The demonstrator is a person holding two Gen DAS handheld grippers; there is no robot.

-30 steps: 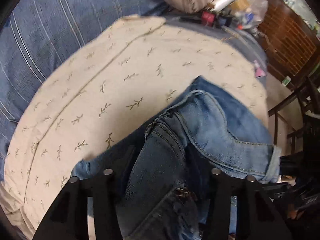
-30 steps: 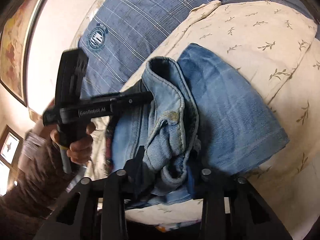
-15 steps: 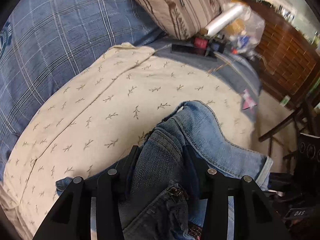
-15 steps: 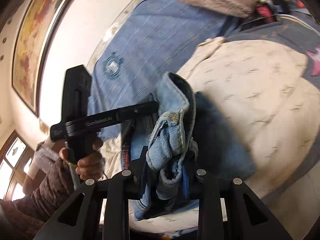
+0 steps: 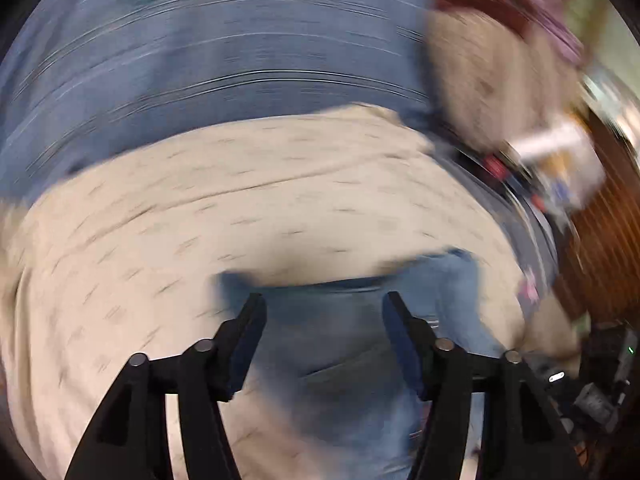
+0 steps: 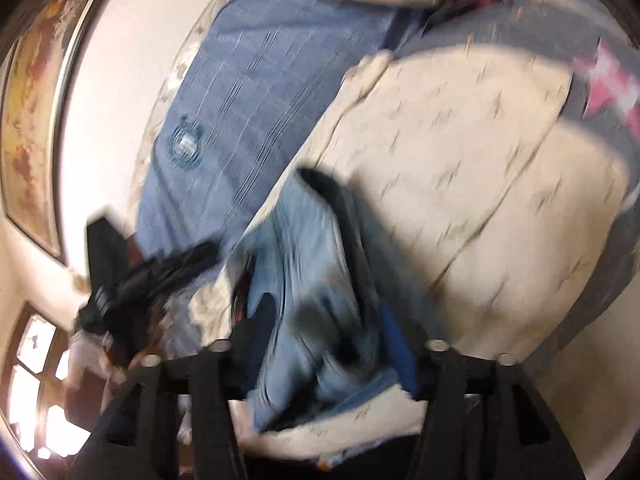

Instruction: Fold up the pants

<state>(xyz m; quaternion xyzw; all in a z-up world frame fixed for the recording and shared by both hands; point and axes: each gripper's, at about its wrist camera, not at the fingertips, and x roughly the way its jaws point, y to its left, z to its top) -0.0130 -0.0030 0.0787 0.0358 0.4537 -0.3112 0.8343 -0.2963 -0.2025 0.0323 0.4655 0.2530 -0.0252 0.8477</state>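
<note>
Jeans (image 5: 352, 344) lie bunched on the cream sheet (image 5: 200, 208), which is spread over a blue blanket (image 5: 200, 60), as both my tongs work over them. My left tongs (image 5: 324, 308) are spread wide with nothing between the pads, the denim lying below and beyond the tips. My right tongs (image 6: 326, 320) also look spread, with a hump of pale denim (image 6: 304, 272) standing up between the fingers; the blur keeps me from saying whether either pad touches the cloth. Seen from the right wrist, the left tool (image 6: 132, 280) hangs off to one side of the pile, near the sheet's edge.

Both views are smeared, so I judge my hands are travelling fast, and that is the main hazard. With neither tool clearly gripping, the raised fold may slump and undo whatever layering the pile has. A hurried re-grasp could catch the sheet together with the denim and drag it askew. The pile also sits near the sheet's front edge in the right view, so a careless tug might pull the denim over it. A pillow (image 5: 492, 80) and clutter (image 5: 560, 160) lie well beyond, unlikely to interfere.
</note>
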